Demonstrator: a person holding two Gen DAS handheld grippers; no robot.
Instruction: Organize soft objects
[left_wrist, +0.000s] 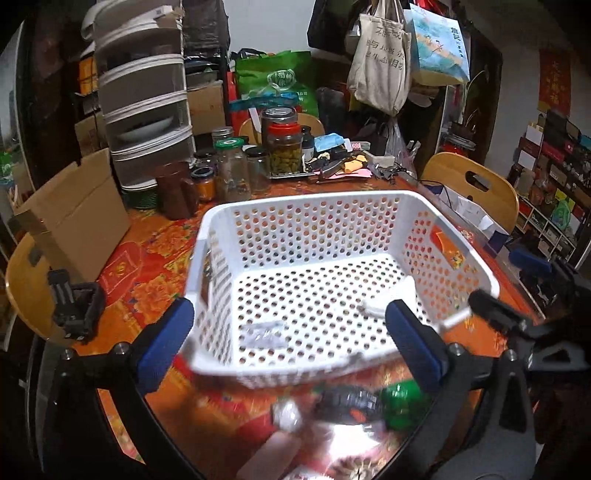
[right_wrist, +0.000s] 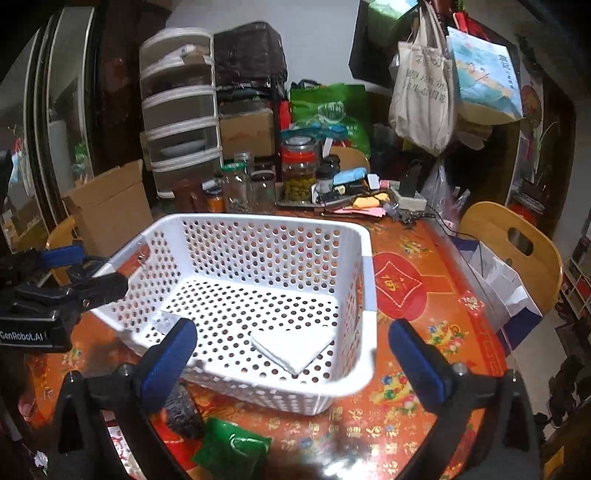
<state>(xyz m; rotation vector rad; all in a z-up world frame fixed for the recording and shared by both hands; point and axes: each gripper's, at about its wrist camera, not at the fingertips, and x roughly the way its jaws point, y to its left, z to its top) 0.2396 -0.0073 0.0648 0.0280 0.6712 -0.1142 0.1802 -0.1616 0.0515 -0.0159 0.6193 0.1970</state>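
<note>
The left gripper (left_wrist: 288, 345) is hovering at the near left rim of the white perforated basket (right_wrist: 364, 266), jaws spread wide and holding nothing. The right gripper (right_wrist: 291, 363) is hovering at the near right corner, jaws likewise wide and unloaded. A white folded cloth (right_wrist: 293, 345) is lying flat on the basket floor. A dark soft item (right_wrist: 183, 410) and a green pouch (right_wrist: 231, 448) are sitting on the table (right_wrist: 413, 295) just before the basket. Jars (left_wrist: 231, 171) are standing behind it.

Dim indoor light is leaving corners black; glare is washing the counter (left_wrist: 343, 439) at lower centre, motion blur smearing it, edges bending.
</note>
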